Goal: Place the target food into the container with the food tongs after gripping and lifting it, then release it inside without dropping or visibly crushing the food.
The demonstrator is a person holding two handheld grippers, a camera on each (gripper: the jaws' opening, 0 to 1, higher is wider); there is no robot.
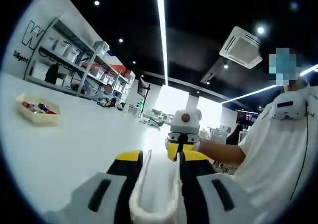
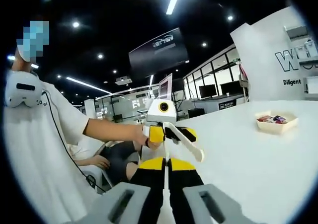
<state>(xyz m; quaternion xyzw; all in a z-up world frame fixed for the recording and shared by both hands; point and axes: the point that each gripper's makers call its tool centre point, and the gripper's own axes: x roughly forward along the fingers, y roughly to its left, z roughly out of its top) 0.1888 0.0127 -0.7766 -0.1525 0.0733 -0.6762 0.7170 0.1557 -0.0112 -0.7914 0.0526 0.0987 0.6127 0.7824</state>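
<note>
My left gripper [image 1: 161,170] clamps white food tongs [image 1: 154,194] between its fingers above the white counter [image 1: 84,139]. My right gripper [image 2: 166,168] has its fingers pressed together, holding nothing. A cream container [image 2: 276,123] of food sits well apart on the counter.

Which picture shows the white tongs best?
The right gripper view: there the tongs show from the side, held in the left gripper, both arms visible to the tips. In the left gripper view the tongs sit close between that gripper's own jaws, seen end-on along their length.
</note>
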